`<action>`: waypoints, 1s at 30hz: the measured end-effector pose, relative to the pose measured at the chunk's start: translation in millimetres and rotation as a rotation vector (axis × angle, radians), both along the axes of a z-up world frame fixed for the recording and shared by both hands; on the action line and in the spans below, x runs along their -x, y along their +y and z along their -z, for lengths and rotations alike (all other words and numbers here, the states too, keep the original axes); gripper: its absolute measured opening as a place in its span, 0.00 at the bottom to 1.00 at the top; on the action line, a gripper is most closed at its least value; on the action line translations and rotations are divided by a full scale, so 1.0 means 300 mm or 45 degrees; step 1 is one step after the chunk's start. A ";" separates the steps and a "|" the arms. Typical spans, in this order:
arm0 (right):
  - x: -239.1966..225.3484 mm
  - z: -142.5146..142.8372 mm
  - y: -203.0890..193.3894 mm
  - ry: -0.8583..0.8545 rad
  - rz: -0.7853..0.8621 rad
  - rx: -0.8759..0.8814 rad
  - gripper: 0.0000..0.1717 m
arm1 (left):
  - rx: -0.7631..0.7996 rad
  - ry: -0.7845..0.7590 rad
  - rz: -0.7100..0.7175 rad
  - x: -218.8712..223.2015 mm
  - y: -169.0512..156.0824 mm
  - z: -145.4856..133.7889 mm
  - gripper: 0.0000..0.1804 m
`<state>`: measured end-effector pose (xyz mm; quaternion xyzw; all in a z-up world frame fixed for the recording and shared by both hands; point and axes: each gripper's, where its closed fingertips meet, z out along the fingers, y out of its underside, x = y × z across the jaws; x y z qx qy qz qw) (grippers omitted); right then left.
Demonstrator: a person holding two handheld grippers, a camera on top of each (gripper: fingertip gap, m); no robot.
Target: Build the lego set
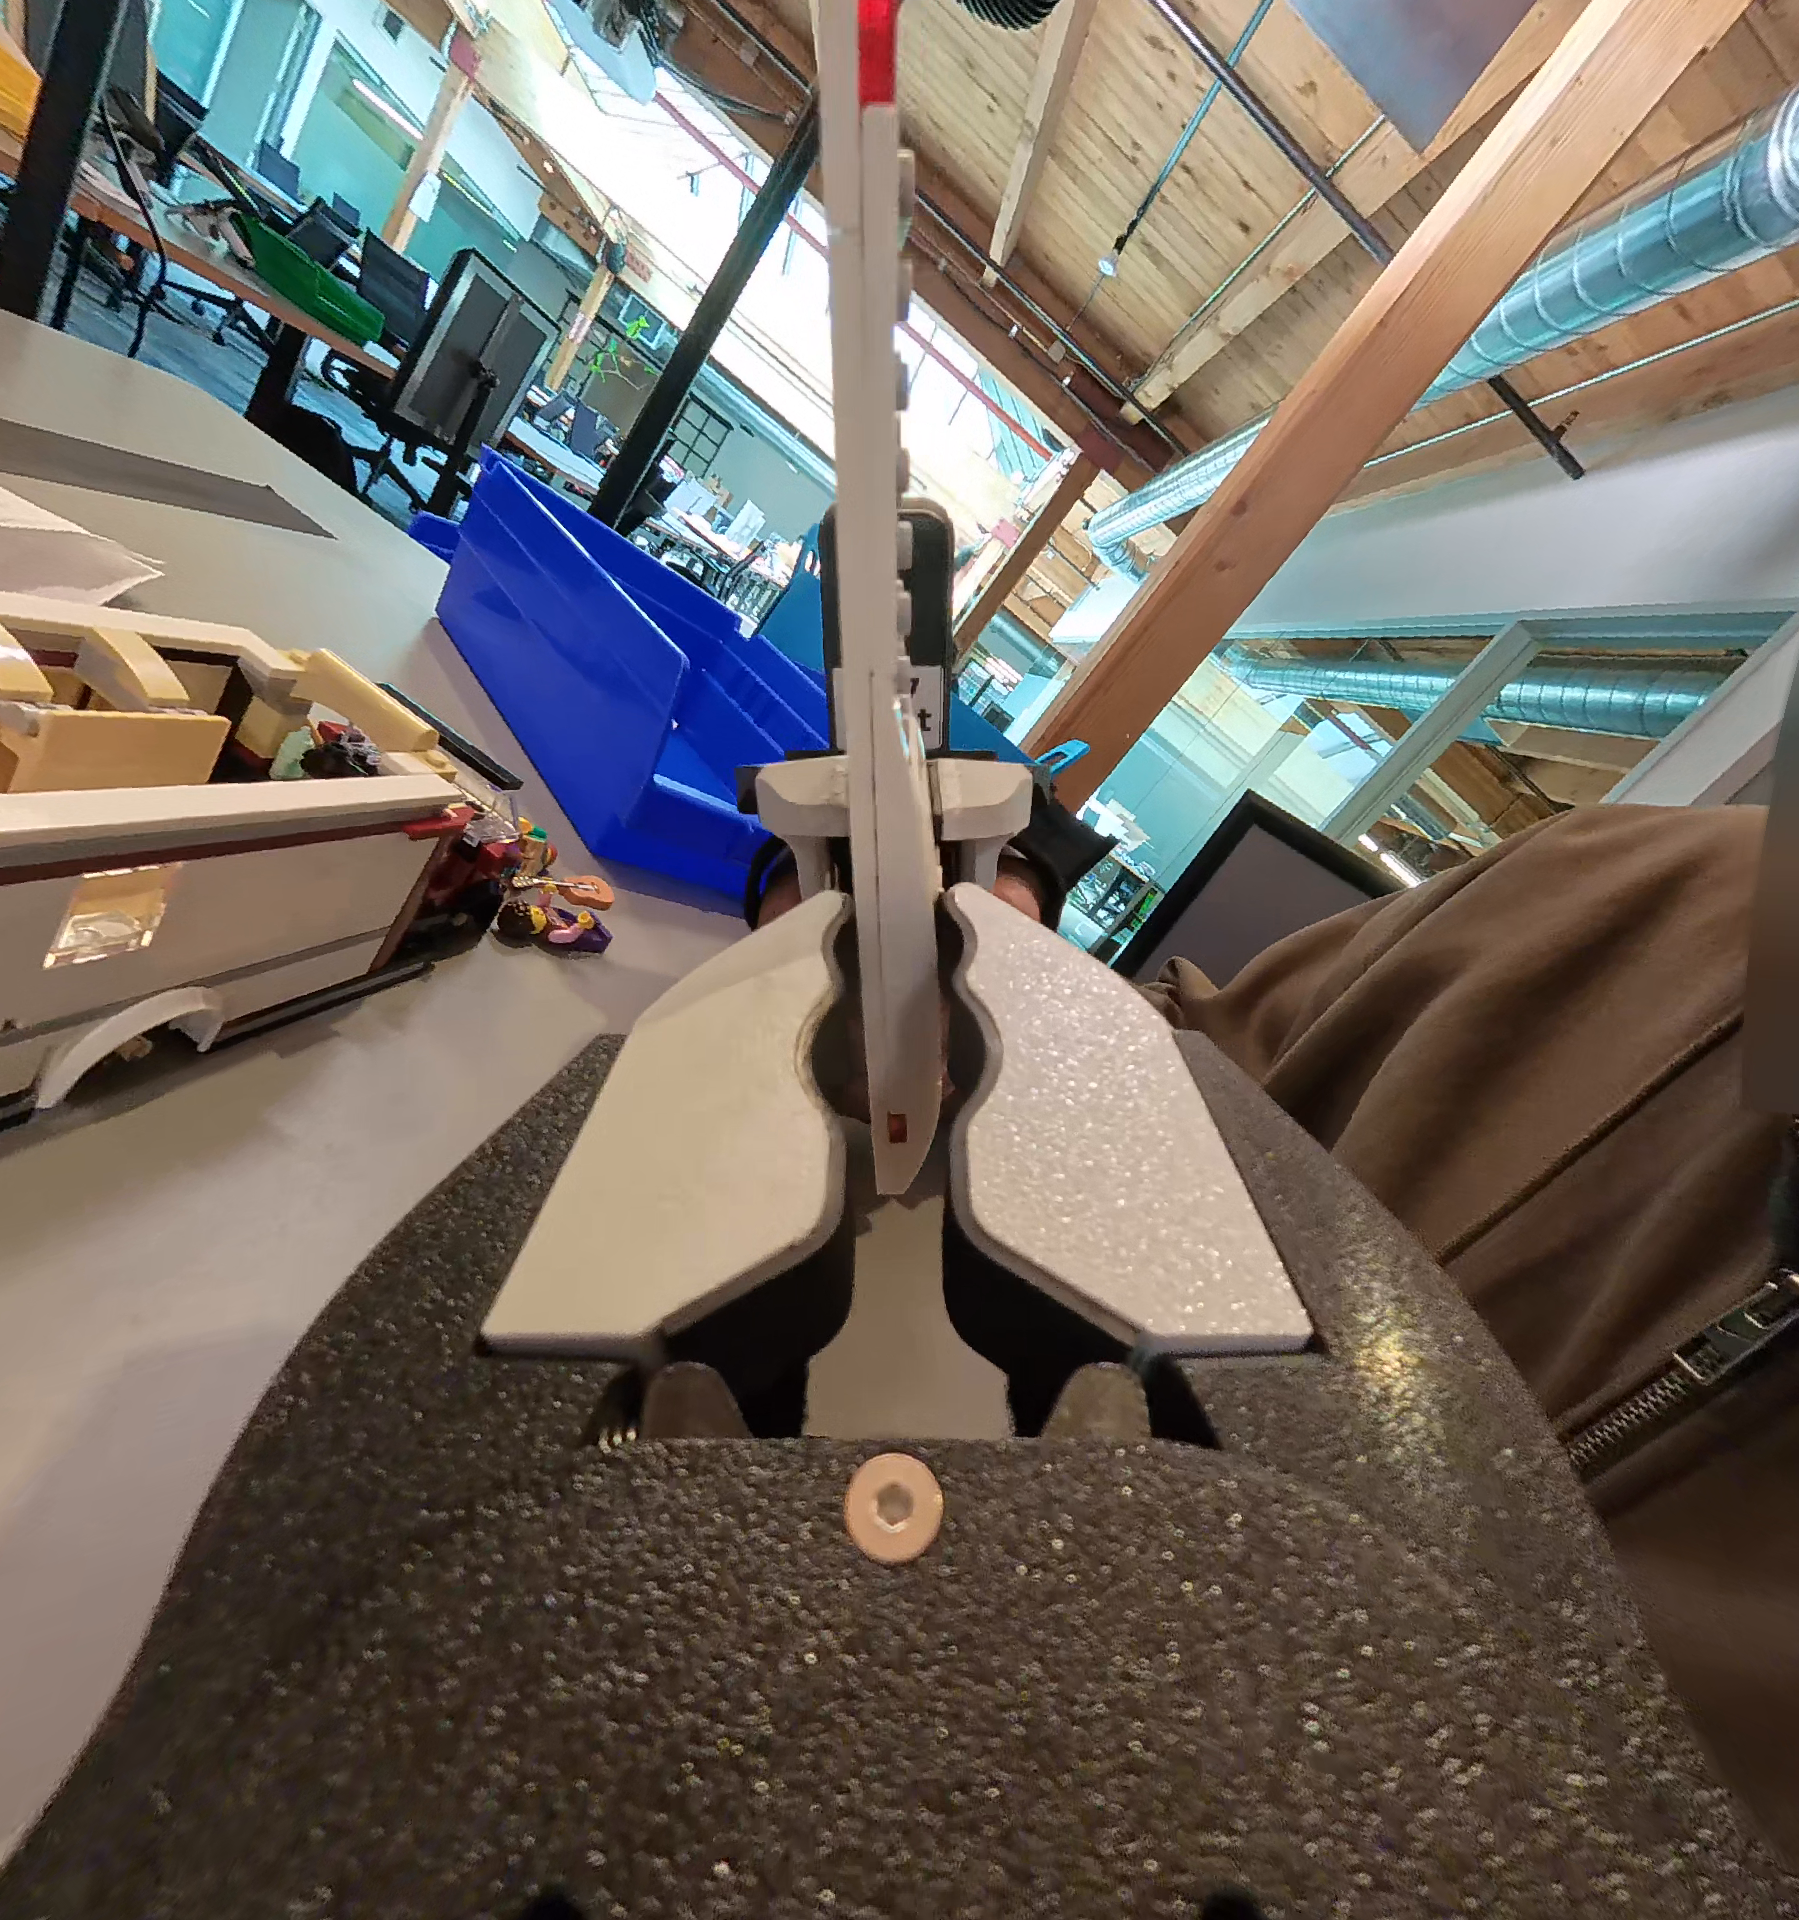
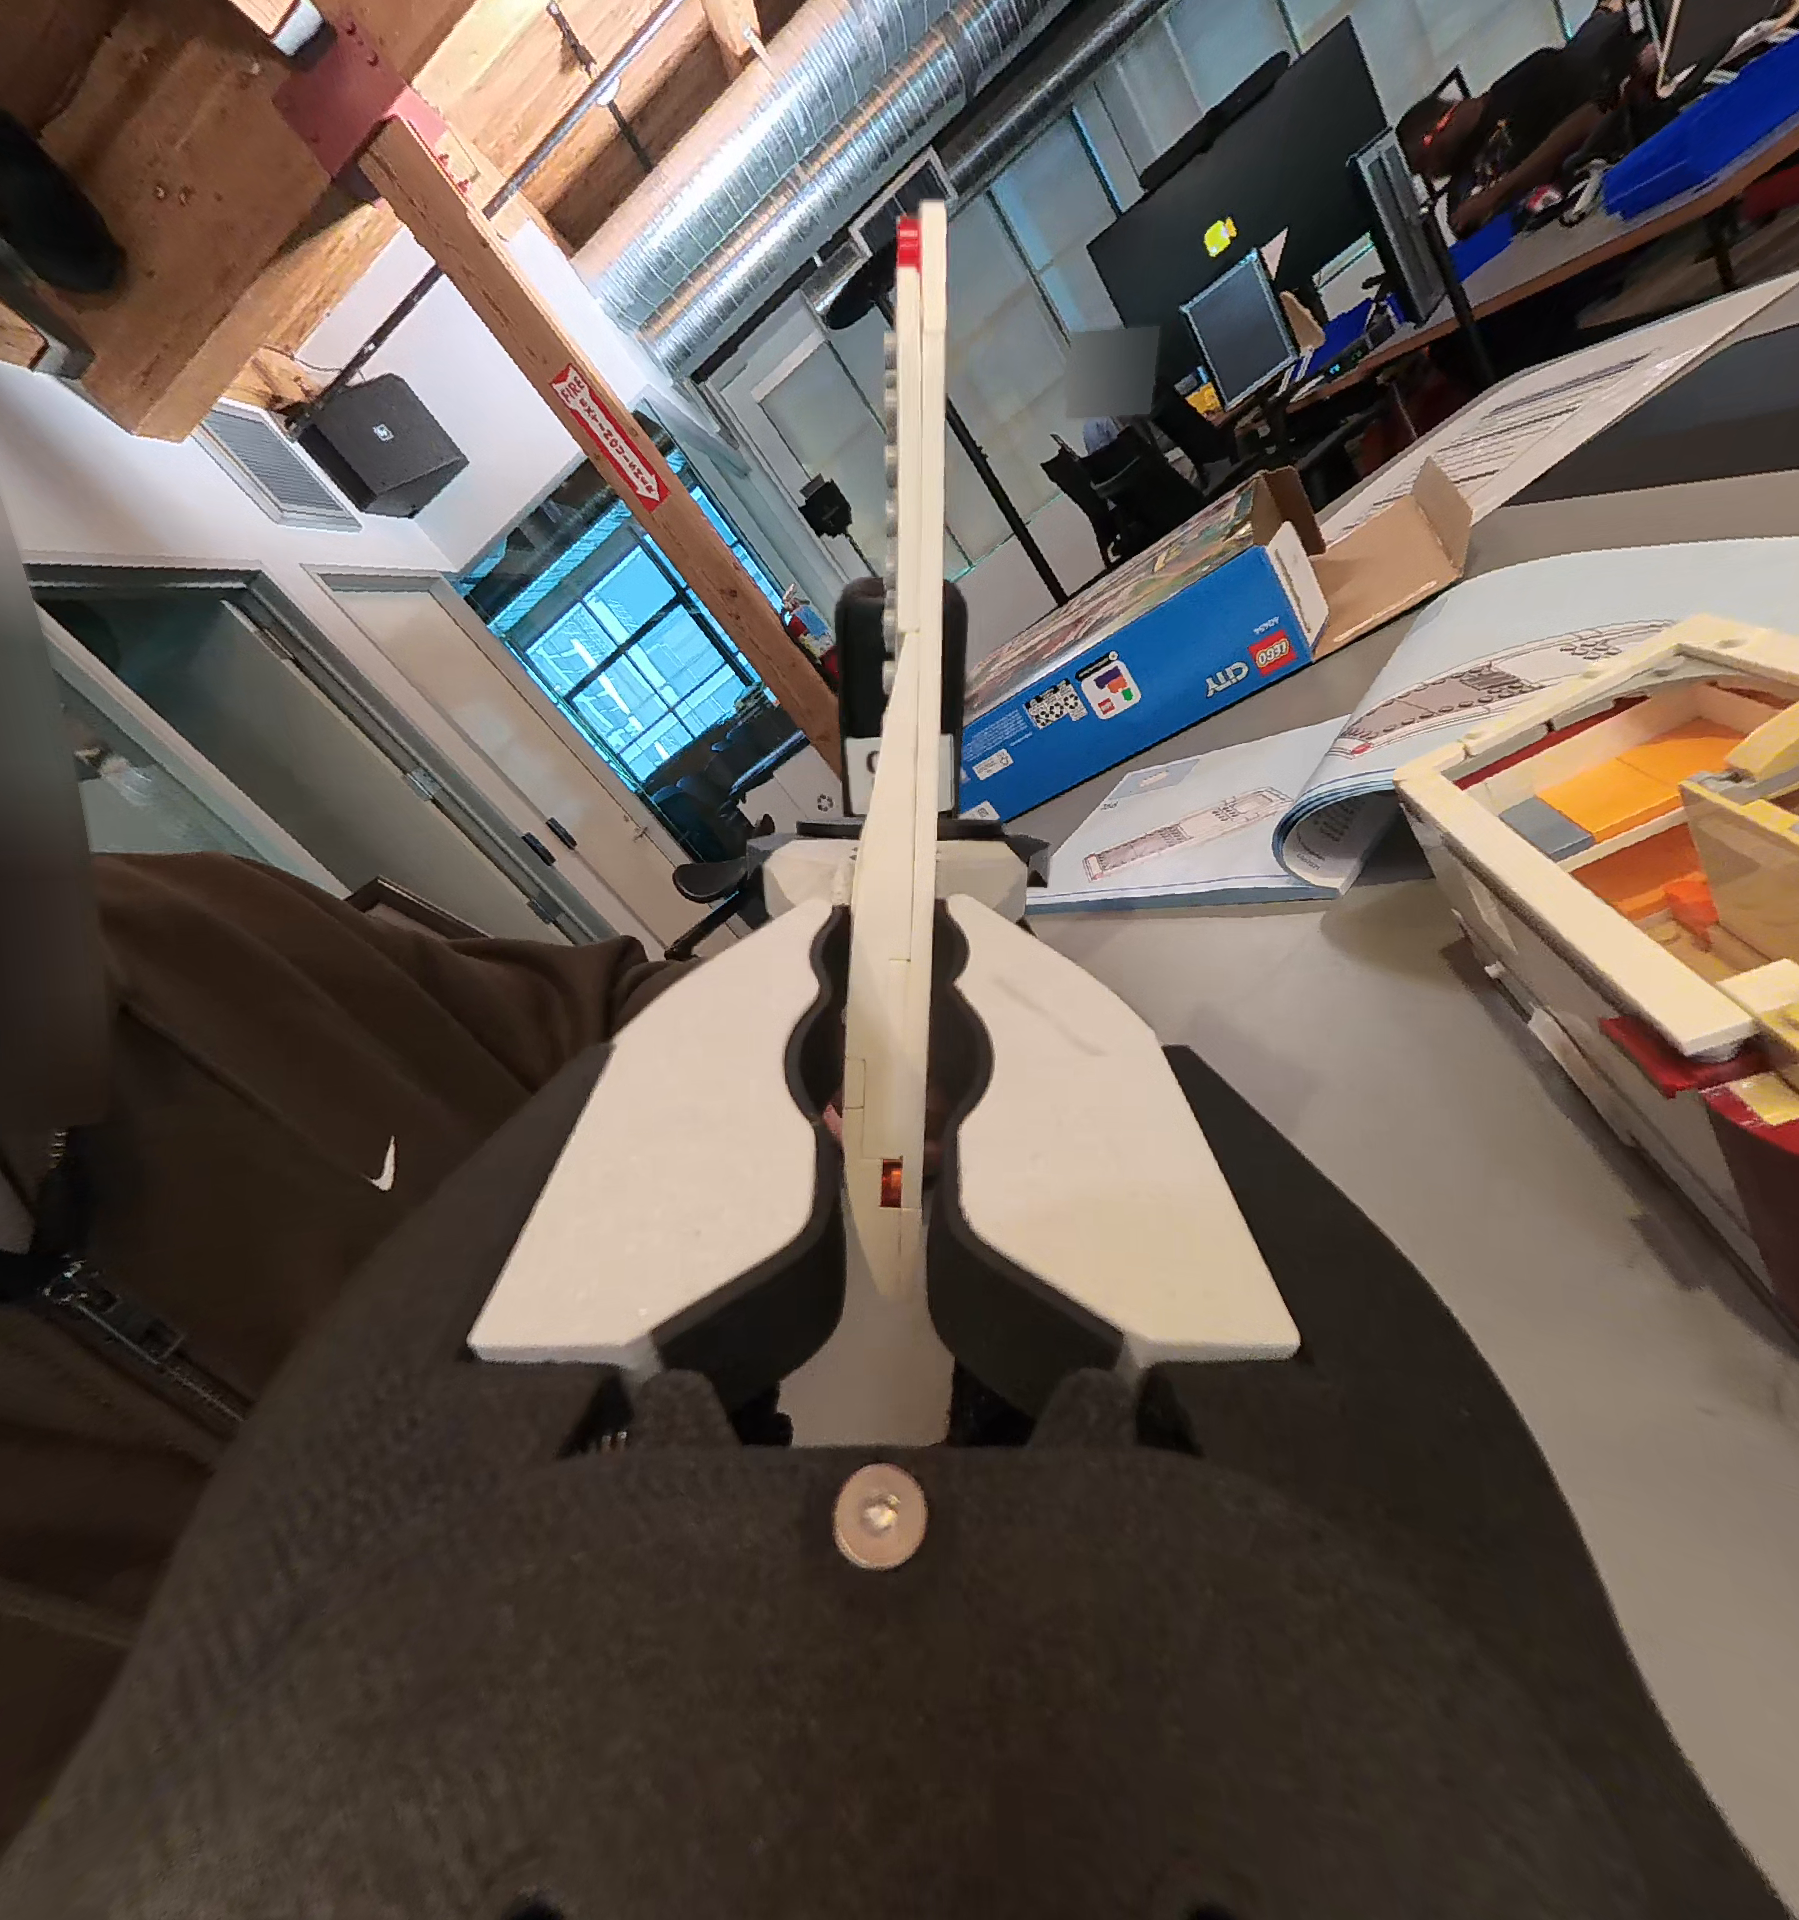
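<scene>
White brick wing (image 1: 874, 520) – one, clamped between two grippers (image 1: 893, 904) (image 2: 887, 914)

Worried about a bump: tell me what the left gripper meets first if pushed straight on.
Likely the right gripper, facing it head-on: both are shut on the same white brick panel, which the left gripper clamps edge-on. Depth unclear.

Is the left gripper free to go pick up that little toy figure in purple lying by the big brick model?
Probably not as things stand: the left gripper is clamped on a white brick plate assembly. The purple figure lies in the open on the table.
</scene>
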<state>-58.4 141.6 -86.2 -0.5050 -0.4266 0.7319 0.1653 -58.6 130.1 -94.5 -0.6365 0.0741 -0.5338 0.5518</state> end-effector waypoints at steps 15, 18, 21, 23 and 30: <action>0.004 -0.005 0.027 -0.006 0.026 0.099 0.09 | 0.047 -0.103 -0.031 0.027 0.012 0.002 0.08; -0.009 -0.009 0.042 -0.019 0.031 0.047 0.13 | 0.042 -0.114 -0.059 0.050 0.015 -0.004 0.08; -0.009 -0.002 0.036 -0.047 0.036 -0.032 0.13 | 0.031 -0.102 -0.063 0.047 0.013 -0.007 0.08; -0.005 0.004 0.027 -0.059 0.038 -0.052 0.12 | 0.029 -0.091 -0.054 0.040 0.011 -0.004 0.08; -0.003 0.011 0.023 -0.053 0.058 -0.100 0.08 | 0.021 -0.067 -0.053 0.028 0.008 -0.002 0.08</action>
